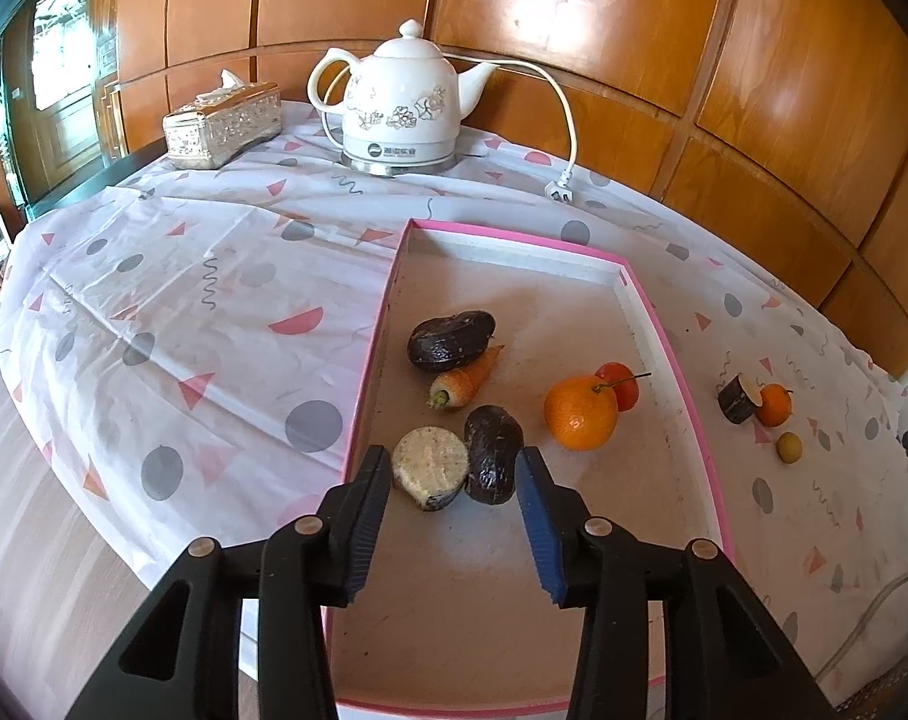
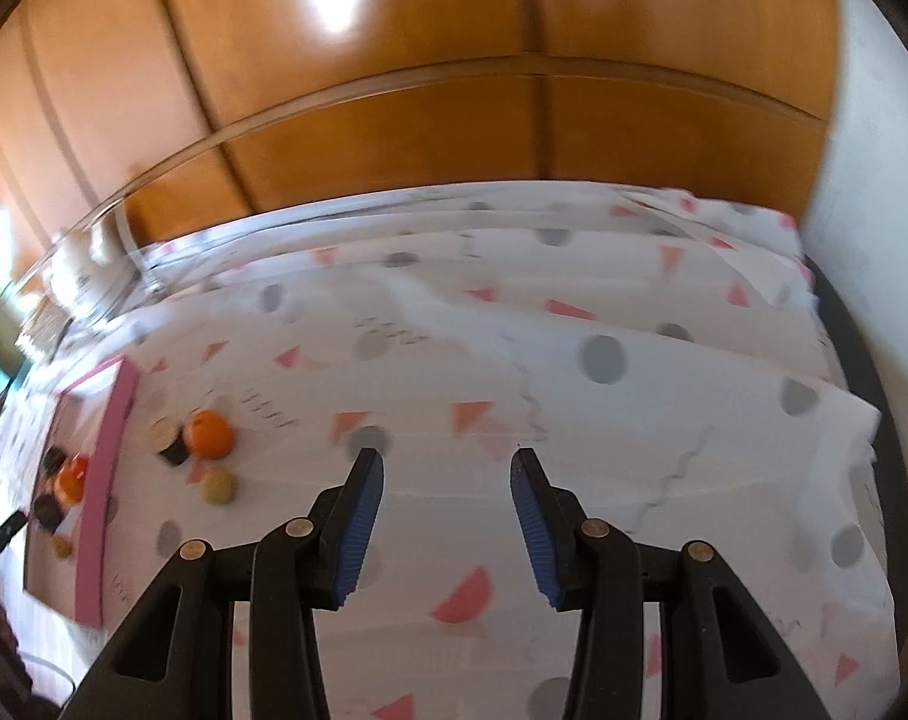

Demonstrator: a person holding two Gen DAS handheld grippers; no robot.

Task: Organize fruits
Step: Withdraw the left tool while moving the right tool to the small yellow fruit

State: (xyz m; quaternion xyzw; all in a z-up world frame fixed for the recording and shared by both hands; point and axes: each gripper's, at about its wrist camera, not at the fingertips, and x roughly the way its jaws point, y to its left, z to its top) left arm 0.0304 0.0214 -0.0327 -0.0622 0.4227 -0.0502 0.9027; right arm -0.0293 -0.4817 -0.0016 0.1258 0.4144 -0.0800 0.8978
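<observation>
A: Where does the left gripper (image 1: 454, 468) stand?

B: Over the near end of the shallow pink-rimmed cardboard tray (image 1: 628, 306). Its blue-padded jaws are spread with nothing pinched; the cut half-round piece with a pale speckled face (image 1: 431, 465) and the wrinkled dark brown avocado (image 1: 493, 453) lie on the tray floor just beyond the tips, touching each other.

A: What else is in the tray?

B: From that pair, a small orange carrot (image 1: 467, 381) at twelve o'clock, leaning on a second dark avocado (image 1: 451, 339) behind it. At two o'clock sits a round orange (image 1: 581, 413) with a red tomato-like fruit (image 1: 619, 384) touching its far side.

A: And outside the tray?

B: On the white tablecloth with grey dots and pink triangles (image 1: 214, 300), at three o'clock of the tray: a dark cylindrical slice (image 1: 737, 399) against a small orange tangerine (image 1: 775, 405), with a little yellowish round fruit (image 1: 788, 447) near them.

A: The right gripper (image 2: 448, 468)?

B: Parted and empty, above bare cloth. Its view is blurred; the tangerine lies at about nine o'clock.
</observation>
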